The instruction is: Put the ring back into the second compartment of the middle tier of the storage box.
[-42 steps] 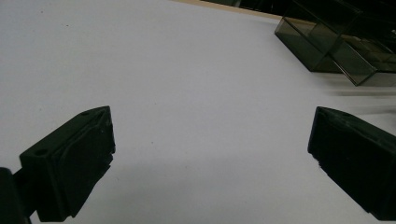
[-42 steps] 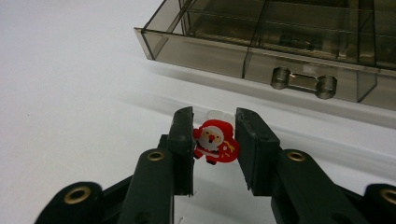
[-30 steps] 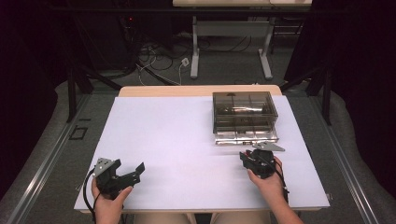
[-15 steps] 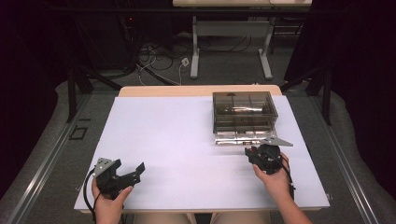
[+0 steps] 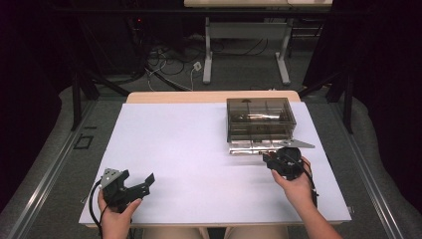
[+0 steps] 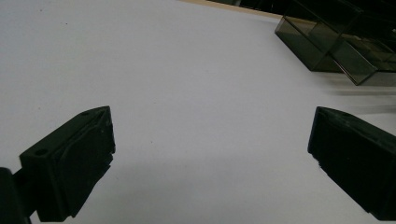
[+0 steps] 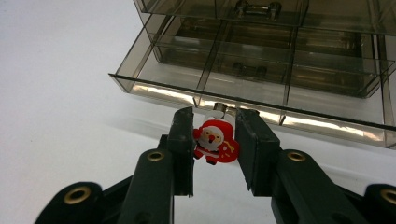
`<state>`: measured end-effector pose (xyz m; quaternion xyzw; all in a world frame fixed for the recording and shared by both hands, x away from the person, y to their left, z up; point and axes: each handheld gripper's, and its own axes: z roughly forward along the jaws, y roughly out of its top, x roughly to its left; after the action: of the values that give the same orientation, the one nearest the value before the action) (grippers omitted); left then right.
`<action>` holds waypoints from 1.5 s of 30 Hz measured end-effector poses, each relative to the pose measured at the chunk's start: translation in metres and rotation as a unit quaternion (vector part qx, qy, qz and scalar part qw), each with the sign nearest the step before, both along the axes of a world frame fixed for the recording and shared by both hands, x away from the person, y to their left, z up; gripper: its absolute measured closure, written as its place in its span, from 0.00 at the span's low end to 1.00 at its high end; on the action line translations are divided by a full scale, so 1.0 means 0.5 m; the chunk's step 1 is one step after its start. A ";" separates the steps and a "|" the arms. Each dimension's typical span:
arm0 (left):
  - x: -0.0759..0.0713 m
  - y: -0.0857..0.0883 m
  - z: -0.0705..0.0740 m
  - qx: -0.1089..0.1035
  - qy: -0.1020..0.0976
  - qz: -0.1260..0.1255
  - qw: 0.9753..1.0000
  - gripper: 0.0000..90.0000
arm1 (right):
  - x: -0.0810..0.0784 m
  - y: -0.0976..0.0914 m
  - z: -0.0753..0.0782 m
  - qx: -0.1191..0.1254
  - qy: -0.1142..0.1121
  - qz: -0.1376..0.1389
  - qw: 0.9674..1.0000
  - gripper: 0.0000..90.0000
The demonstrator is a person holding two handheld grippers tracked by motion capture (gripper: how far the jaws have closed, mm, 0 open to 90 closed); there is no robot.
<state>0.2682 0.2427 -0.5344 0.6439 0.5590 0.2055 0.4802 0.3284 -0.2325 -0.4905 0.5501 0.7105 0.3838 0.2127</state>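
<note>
the right gripper (image 7: 215, 140) is clamped on a small red santa figure (image 7: 214, 142): in the right gripper view the two black jaws press on it from either side, the santa upright between the pads with its white-bearded face toward the camera. just past the jaw tips, at twelve o'clock, lies the pulled-out bottom drawer (image 7: 261, 93) of a smoky clear drawer box (image 7: 280, 28), its front wall close behind the santa and its divided compartments visible through the plastic. whether the santa touches that front wall cannot be told.

in the high view the right gripper (image 5: 281, 162) sits at about six o'clock of the drawer box (image 5: 259, 118), just before the open drawer (image 5: 254, 147), above the white table (image 5: 199, 149).

the left gripper (image 6: 210, 154) has its jaws spread wide with nothing between them, bare tabletop below; the drawer box (image 6: 336, 42) lies off at about one o'clock. in the high view the left gripper (image 5: 134, 189) rests at the table's near left, roughly eight o'clock from the centre, well apart from the box.
</note>
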 end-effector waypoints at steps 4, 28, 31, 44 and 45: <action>0.000 0.000 0.000 0.000 0.000 0.000 1.000 0.01 | 0.008 0.001 0.013 0.004 0.003 0.002 1.000 0.76; 0.000 0.001 0.000 -0.001 0.001 -0.001 1.000 0.01 | 0.056 0.007 0.068 -0.008 0.016 0.008 1.000 0.76; 0.001 0.001 0.000 0.000 0.001 -0.001 1.000 0.01 | 0.065 0.008 0.070 -0.011 0.017 0.010 1.000 0.76; 0.000 0.002 0.000 -0.001 0.002 -0.001 1.000 0.01 | 0.089 0.014 0.073 -0.028 0.024 0.008 0.999 0.76; 0.000 0.002 0.000 -0.002 0.002 -0.001 1.000 0.01 | 0.094 0.014 0.071 -0.028 0.028 0.005 0.999 0.76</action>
<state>0.2683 0.2437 -0.5344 0.6440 0.5599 0.2029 0.4801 0.3756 -0.2255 -0.4549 0.5509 0.7295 0.3493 0.2056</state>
